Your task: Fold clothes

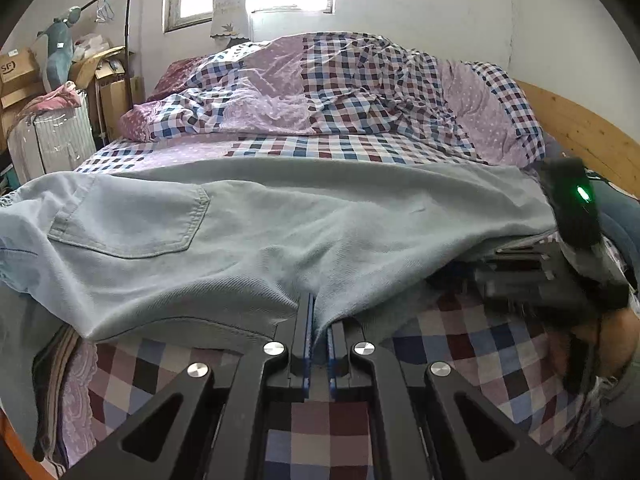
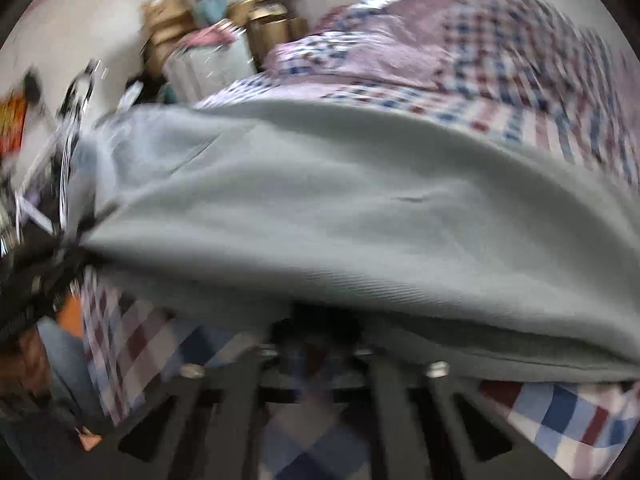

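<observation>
Jeans (image 1: 280,224) of pale blue denim lie stretched across the near part of a bed, back side up, with a stitched patch pocket (image 1: 132,220) showing toward the left of the left wrist view. Their near edge is lifted off the checked bedsheet (image 1: 480,344), so that the cloth sags between two raised places. The left gripper (image 1: 318,320) has its two fingers closed together on a fold of that near edge, the denim pinched between the blue-lined pads and rising in a small peak just above them. The right gripper (image 1: 532,276) shows at the right side of the same view, dark and partly under the right end of the garment, with a green light glowing on its housing; a hand (image 1: 616,340) is behind it.

The right wrist view is heavily smeared by motion. Its own gripper (image 2: 316,336) points at the underside of the denim (image 2: 360,208) edge, which hangs over the fingertips and hides them, so I cannot tell whether they are closed on the cloth.

Beyond the garment a rumpled checked and lilac quilt (image 1: 340,84) is heaped at the far side of the bed. A wooden headboard (image 1: 580,128) runs along the right, and a suitcase (image 1: 52,136) and cardboard boxes (image 1: 20,72) stand at the left wall.
</observation>
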`<state>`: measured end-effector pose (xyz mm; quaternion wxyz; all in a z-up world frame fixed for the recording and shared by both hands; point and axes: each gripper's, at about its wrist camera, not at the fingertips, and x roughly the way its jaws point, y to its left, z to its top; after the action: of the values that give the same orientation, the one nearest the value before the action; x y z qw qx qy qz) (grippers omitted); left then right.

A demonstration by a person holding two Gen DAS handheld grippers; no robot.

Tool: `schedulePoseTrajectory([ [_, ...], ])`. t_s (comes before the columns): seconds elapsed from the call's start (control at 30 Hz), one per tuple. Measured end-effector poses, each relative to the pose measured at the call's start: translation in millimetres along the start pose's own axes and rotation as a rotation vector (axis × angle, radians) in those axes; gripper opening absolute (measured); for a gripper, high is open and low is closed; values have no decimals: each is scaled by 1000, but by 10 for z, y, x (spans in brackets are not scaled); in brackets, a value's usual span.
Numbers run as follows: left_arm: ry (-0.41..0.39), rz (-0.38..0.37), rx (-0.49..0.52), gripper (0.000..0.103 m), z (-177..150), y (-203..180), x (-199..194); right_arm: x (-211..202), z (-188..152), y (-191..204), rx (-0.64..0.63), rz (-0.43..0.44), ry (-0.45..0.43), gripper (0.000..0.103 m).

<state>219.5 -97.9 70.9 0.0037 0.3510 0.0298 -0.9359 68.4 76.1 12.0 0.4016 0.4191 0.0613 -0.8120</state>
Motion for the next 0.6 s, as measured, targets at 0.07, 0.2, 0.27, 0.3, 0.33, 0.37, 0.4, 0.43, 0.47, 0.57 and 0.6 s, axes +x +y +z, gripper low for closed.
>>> schedulePoseTrajectory([
  [0.07, 1, 4, 1, 4, -7, 0, 3, -87, -24, -252, 78, -14, -17, 0],
  [0.2, 7, 7, -8, 3, -21, 35, 13, -337, -154, -800, 239, -101, -60, 0],
  [0.27, 15, 8, -4, 3, -35, 41, 39, -462, -220, -1074, 320, -145, -82, 0],
  [0.3, 22, 8, 1, 3, -41, 41, 57, -524, -252, -1211, 360, -167, -93, 0],
  [0.33, 29, 9, 4, 3, -49, 39, 73, -587, -285, -1348, 400, -189, -104, 0],
  [0.37, 35, 10, 8, 3, -57, 37, 88, -649, -318, -1485, 440, -211, -115, 0],
  [0.4, 44, 12, 10, 3, -65, 36, 106, -712, -350, -1622, 480, -232, -126, 1],
  [0.43, 54, 14, 12, 3, -72, 37, 129, -774, -383, -1759, 521, -254, -137, 5],
  [0.47, 63, 17, 14, 3, -81, 36, 148, -837, -416, -1896, 561, -276, -148, 6],
  [0.57, 84, 27, 26, 3, -118, 28, 196, -1032, -518, -2291, 680, -339, -182, 7],
  [0.6, 90, 31, 32, 3, -131, 23, 208, -1127, -569, -2357, 716, -351, -202, 10],
])
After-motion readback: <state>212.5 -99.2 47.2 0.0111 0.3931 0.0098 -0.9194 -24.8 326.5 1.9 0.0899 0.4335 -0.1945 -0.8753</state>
